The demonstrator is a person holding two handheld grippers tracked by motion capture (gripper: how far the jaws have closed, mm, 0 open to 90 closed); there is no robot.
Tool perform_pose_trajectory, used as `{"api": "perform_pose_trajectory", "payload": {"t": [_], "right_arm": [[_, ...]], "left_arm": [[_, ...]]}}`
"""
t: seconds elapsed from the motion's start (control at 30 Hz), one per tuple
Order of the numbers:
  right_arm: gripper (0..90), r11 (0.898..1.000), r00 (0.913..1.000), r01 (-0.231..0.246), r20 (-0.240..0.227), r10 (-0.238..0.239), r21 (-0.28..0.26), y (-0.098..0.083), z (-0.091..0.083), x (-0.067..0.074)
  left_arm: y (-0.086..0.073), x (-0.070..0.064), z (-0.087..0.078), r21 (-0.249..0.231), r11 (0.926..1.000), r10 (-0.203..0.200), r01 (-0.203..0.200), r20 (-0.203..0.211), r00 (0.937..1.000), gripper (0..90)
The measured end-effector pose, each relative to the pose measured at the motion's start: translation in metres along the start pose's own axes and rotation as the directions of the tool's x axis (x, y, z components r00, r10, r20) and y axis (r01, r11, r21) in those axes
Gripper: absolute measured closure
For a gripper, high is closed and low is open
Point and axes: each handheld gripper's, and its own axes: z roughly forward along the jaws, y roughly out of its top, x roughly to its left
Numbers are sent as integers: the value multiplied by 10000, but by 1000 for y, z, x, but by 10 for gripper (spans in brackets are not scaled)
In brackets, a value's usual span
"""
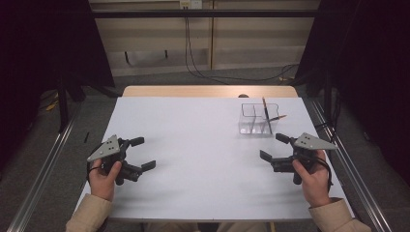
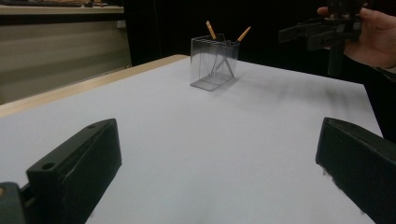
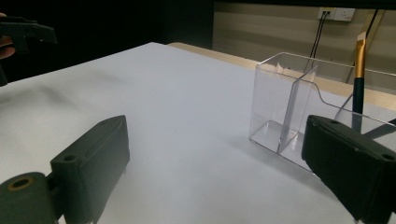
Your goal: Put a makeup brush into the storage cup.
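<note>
A white table [image 1: 203, 159] stands in a dim room, with dark curtains at both sides and cables trailing down a pale wall behind. Toward the far right of the table stands a clear acrylic organizer [image 1: 258, 119], divided into compartments by thin transparent walls. Two brushes [image 1: 266, 115] with dark handles and gold ferrules lean in it. One rises steeply and the other tips out over the right rim. Which compartment each sits in is hard to tell through the clear walls, though both seem to be in the right-hand part.

The right gripper [image 1: 276, 146] is nearest, just in front of the organizer and apart from it, with its jaws spread wide and holding nothing. In the right gripper view, the organizer [image 3: 299, 112] sits close ahead, partly behind the right jaw, and a brush [image 3: 358, 74] stands above it. The left gripper [image 1: 141, 153] hovers over the near left of the table, well apart from the organizer, with its jaws also wide and empty. Its own view shows the organizer [image 2: 214, 63] far off.

The organizer looks light and would slide or tip if a jaw bumped its wall on the way in. The leaning brushes are thin, so an off-centre pinch could lever one against the rim, flick it out or drag the organizer along.
</note>
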Motion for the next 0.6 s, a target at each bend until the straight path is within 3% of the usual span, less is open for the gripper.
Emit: {"api": "perform_pose_trajectory", "payload": {"t": [0.6], "right_arm": [[76,10000,9997,-48,226,47,37,-7,-16,-3]], "left_arm": [[0,0,-1,-10,10000,-5,5,-48,10000,0]]}}
